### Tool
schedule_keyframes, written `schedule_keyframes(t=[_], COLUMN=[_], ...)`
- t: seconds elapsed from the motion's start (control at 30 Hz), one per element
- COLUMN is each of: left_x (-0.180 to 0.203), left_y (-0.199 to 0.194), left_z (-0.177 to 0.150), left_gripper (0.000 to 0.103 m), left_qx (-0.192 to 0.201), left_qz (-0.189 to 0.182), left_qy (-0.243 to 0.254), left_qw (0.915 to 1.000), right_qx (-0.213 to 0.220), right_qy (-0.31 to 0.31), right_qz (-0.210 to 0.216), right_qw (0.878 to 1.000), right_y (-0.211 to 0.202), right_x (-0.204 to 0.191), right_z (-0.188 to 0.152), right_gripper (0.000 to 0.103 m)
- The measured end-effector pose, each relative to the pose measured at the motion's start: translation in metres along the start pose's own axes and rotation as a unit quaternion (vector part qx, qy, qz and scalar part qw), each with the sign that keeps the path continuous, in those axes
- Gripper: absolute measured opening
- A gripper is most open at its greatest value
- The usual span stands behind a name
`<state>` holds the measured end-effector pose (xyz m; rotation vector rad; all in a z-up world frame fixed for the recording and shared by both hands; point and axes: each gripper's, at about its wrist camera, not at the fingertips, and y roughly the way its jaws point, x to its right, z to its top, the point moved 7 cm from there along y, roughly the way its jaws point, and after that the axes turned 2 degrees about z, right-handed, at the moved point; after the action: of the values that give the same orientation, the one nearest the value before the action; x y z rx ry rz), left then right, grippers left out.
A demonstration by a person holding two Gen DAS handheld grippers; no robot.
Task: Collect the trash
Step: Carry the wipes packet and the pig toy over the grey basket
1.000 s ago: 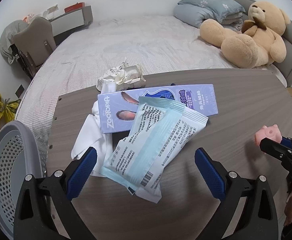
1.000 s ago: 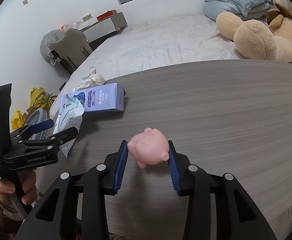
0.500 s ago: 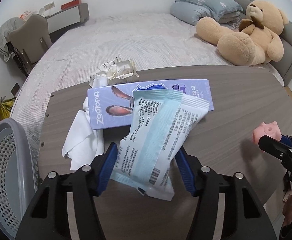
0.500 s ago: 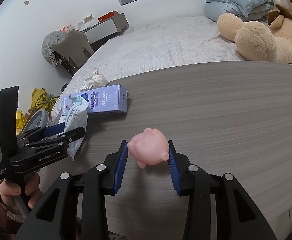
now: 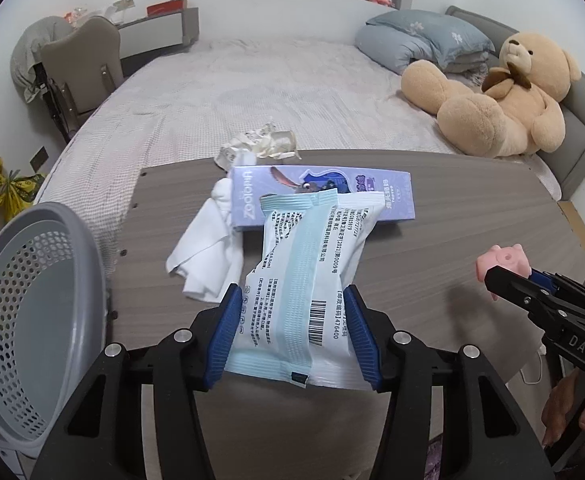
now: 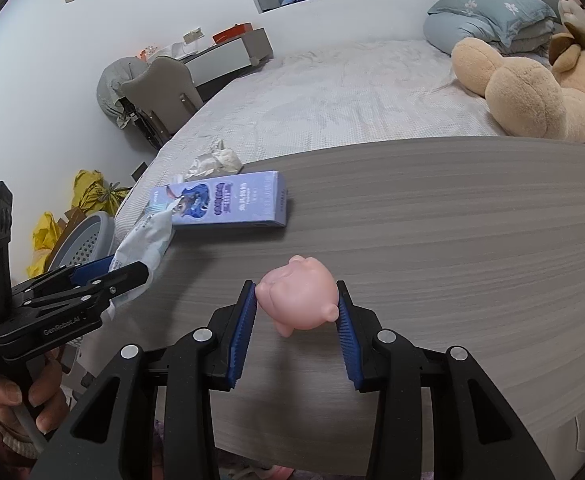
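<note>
The left gripper (image 5: pixel 292 332) fingers are closing on the wipes packet (image 5: pixel 304 280), the right gripper (image 6: pixel 296 316) fingers grip a pink pig toy (image 6: pixel 298 304), and the mesh basket (image 5: pixel 24 320) is empty while the purple box (image 5: pixel 320 196), white cloth (image 5: pixel 204 256) and crumpled wrapper (image 5: pixel 260 146) remain on the tabletop (image 5: pixel 452 220).

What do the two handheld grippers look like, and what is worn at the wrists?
Both the left gripper and the right gripper are matte black with silver screws and ribbed blue pads. White lettering marks their sides. A cream cuff over a dark red sleeve shows below the left one.
</note>
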<state>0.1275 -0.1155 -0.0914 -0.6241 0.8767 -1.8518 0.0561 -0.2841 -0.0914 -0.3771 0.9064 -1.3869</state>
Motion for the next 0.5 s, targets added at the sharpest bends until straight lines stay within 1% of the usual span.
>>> schedule_keyframes(t=[0.3, 0.5], left_x=[-0.028, -0.054], left_y=[-0.029, -0.047], left_z=[-0.005, -0.009], left_gripper=[0.051, 0.051], left_qx=[0.025, 0.044], left_qz=[0.009, 0.021], left_qy=[-0.028, -0.05], left_qw=[0.9992, 0.9976], right_qx=[-0.005, -0.009], right_qy=[-0.026, -0.047], right_qz=[0.014, 0.024], right_qw=[1.0, 0.999], right_y=[0.003, 0.01], right_x=[-0.033, -0.06], right_z=[0.001, 0.004], right_gripper=[0.038, 0.038])
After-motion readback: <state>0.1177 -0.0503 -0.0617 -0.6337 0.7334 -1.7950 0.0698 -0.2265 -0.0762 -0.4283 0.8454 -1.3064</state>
